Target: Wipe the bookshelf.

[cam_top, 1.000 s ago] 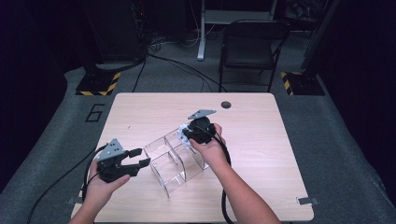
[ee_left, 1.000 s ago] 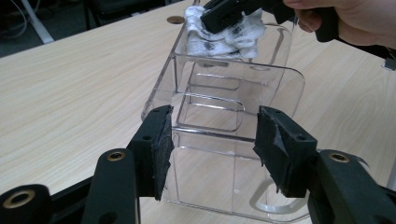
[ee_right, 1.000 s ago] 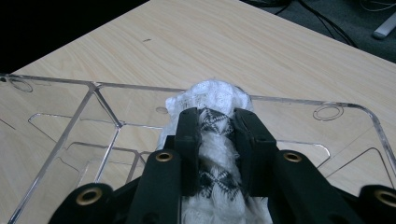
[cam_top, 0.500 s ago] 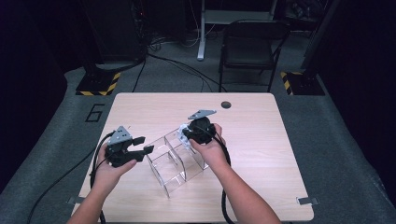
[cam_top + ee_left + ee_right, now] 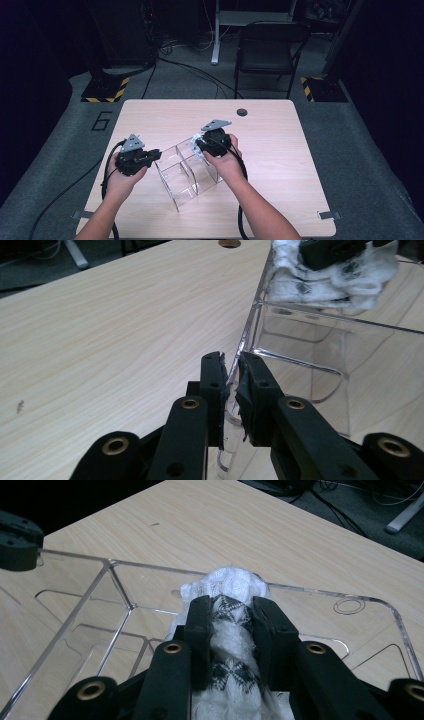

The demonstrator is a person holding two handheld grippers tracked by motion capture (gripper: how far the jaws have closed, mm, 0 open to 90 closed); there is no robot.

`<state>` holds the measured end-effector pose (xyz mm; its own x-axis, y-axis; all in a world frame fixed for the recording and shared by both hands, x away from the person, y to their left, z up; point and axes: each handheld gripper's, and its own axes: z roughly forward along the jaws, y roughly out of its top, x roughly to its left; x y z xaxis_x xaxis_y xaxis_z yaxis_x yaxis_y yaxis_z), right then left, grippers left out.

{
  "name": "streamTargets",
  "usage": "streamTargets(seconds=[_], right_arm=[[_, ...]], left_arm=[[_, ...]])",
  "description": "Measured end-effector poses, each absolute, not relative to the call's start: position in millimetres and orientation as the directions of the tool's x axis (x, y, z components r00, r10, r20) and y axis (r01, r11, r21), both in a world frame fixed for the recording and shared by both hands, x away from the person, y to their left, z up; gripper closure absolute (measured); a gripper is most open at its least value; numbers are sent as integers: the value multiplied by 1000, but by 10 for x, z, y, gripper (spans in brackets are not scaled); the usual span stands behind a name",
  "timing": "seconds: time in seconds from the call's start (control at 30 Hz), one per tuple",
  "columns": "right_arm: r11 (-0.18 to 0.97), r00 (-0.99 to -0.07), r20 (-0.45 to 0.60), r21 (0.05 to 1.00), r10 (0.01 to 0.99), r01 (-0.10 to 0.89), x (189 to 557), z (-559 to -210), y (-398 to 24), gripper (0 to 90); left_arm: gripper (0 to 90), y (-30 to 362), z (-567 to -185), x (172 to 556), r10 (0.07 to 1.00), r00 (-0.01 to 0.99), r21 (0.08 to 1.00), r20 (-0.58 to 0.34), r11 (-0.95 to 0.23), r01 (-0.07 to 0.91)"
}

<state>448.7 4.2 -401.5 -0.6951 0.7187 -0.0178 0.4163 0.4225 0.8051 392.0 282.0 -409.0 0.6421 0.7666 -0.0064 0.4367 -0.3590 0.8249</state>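
Worktop (image 5: 280, 150), light wood, is seen with a clear acrylic organizer (image 5: 186, 175) standing at its centre, compartments open upward, set diagonally. Organizer's wall at 9 o'clock is clamped by the left gripper (image 5: 156, 154); in the left gripper view the jaws have just been closing and the thin clear wall (image 5: 231, 390) is pinched between them. Right gripper (image 5: 200, 145) is held at the organizer's 1 o'clock corner, clenched on a white knitted cloth (image 5: 231, 630) with dark snowflake marks; the cloth is bunched between the jaws above a far compartment, not yet laid inside. The same cloth (image 5: 330, 275) is seen at 1 o'clock in the left gripper view, over the rim.

Risks, judged: the organizer is light and slick, so the left pinch on a thin edge could slip or tip the box if the cloth is pushed hard. The cloth could snag on a divider and hang half over the rim. If released too high, it could fall into the wrong compartment or onto the worktop.
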Motion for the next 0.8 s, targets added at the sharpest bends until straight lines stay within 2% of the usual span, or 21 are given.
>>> streamTargets(seconds=[0.17,0.4,0.67,0.8], right_arm=[[424,-702,-29,814,712,396,4342,-4030,-52,706],[356,-697,5,857,717,373,4026,-4107,-281,709],[319,-691,-10,892,723,320,3691,-4240,-512,712],[307,-694,26,885,719,351,3627,-4374,-608,709]], left_arm=[[817,2816,-4091,3910,766,643,826,3,-364,430],[827,2829,-4087,3898,753,658,824,2,-374,425],[841,2828,-4077,3850,727,686,820,14,-402,408],[844,2834,-4078,3840,723,691,820,14,-403,406]])
